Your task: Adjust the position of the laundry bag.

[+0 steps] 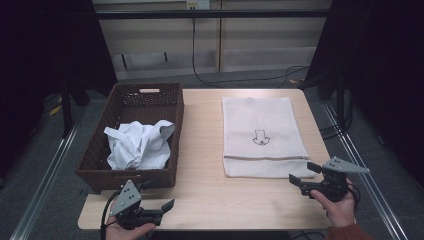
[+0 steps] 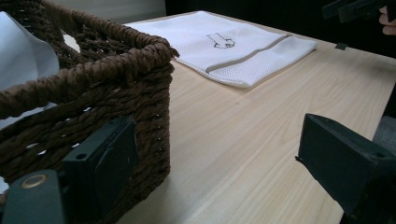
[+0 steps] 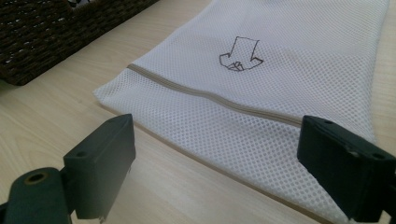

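A white mesh bag (image 1: pixel 263 135) lies flat on the worktop (image 1: pixel 200 195), on the right half of it. It has a little black arrow drawing (image 1: pixel 260 137) in the middle and a zip line (image 1: pixel 265 158) running across it near the front edge. In the right tool view the bag (image 3: pixel 289 70) looks full of tiny holes (like a net), and the zip (image 3: pixel 210 100) is a tan stripe.

The right tool (image 1: pixel 306 174) is just beside the near right corner of the bag, held by the person's right hand (image 1: pixel 340 205). Its 2 black jaws stand wide apart and have nothing between them. They point at the front edge of the bag but do not touch it. A grey 3-cornered plate (image 1: pixel 345 165) sits on top of this tool.

On the left half of the worktop stands a dark brown woven basket (image 1: pixel 100 150). Inside it is a crumpled white cloth (image 1: pixel 140 145), all bunched up. The basket and the bag are apart, with bare wood between them.

The left tool (image 1: pixel 157 197) is at the near left edge of the worktop, just in front of the basket, held by the left hand (image 1: pixel 127 231). Its 2 jaws are wide apart too, and they hold nothing. In the left tool view the basket corner (image 2: pixel 140 60) is close by 1 jaw, and the bag (image 2: pixel 233 51) lies farther off.
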A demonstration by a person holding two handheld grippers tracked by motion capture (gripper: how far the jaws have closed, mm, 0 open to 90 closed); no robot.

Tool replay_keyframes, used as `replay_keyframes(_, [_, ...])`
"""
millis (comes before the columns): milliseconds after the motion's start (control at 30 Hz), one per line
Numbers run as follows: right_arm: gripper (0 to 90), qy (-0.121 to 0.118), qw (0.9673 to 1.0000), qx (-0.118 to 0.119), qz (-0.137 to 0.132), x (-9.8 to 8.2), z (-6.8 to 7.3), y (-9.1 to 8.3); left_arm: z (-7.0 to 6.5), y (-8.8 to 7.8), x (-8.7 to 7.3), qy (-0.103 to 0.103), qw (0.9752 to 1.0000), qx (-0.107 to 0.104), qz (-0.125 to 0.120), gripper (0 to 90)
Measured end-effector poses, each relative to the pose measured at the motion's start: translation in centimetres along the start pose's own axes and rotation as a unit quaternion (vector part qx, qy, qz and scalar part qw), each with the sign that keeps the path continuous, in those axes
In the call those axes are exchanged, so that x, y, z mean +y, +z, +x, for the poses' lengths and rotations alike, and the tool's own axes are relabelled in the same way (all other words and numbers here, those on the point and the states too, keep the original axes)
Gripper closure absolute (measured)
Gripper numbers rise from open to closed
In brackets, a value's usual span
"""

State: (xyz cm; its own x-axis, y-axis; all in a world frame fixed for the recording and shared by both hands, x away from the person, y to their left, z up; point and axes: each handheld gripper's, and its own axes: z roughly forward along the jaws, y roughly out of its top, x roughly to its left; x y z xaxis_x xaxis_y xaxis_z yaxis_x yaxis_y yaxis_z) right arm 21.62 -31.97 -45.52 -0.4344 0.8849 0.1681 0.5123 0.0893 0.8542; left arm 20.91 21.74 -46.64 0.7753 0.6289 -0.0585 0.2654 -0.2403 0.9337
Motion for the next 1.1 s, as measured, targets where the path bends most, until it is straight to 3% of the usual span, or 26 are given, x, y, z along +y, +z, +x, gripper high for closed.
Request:
replay_keyframes(200, [11.3, 0.009, 1.0, 0.002, 0.002, -0.1, -0.4, -0.1, 0.0, -0.1, 0.3, 0.005, 1.0, -0.008, -0.003, 13.1])
replay_keyframes(400, [19.3, 0.006, 0.9999, 0.014, 0.003, -0.2, -0.6, 0.3, -0.2, 0.1, 0.3, -0.004, 1.0, -0.005, 0.001, 13.4])
replay_keyframes(467, [27.7, 0.004, 0.9998, 0.018, 0.002, -0.1, -0.6, 0.4, -0.2, 0.1, 0.3, -0.002, 1.0, -0.006, 0.003, 13.4])
replay_keyframes(600, [30.2, -0.003, 0.9995, 0.029, 0.009, -0.1, -0.4, 0.6, -0.3, 0.1, 0.3, -0.001, 1.0, -0.007, 0.003, 13.5])
replay_keyframes(700, [34.1, -0.001, 0.9999, 0.014, 0.007, 0.1, -0.2, 0.9, -0.3, 0.1, 0.3, -0.005, 1.0, -0.004, 0.004, 13.5])
replay_keyframes(900, [35.9, -0.021, 0.999, 0.018, 0.034, 0.9, 0.2, 2.7, -0.4, 0.0, 0.2, -0.005, 1.0, -0.007, 0.001, 13.8])
replay_keyframes(933, [37.4, -0.021, 0.999, 0.02, 0.035, 1.1, 0.3, 2.9, -0.3, -0.1, 0.1, 0.001, 0.9999, -0.013, 0.001, 13.8])
replay_keyframes(967, [44.2, -0.025, 0.9988, 0.028, 0.032, 1.4, 0.3, 3.0, -0.5, -0.2, 0.2, -0.002, 1.0, -0.006, 0.001, 13.8])
replay_keyframes(1000, [44.5, -0.034, 0.9981, 0.041, 0.03, 1.6, 0.3, 3.1, -0.4, -0.3, 0.1, -0.002, 1.0, -0.009, 0.0, 13.8])
replay_keyframes(1033, [41.8, -0.038, 0.9979, 0.044, 0.03, 1.8, 0.4, 3.3, -0.5, -0.3, 0.1, -0.003, 1.0, -0.005, 0.001, 13.8])
replay_keyframes(1100, [45.4, -0.042, 0.9976, 0.044, 0.034, 2.1, 0.5, 3.7, -0.4, -0.4, 0.1, -0.003, 1.0, -0.002, 0.001, 13.8])
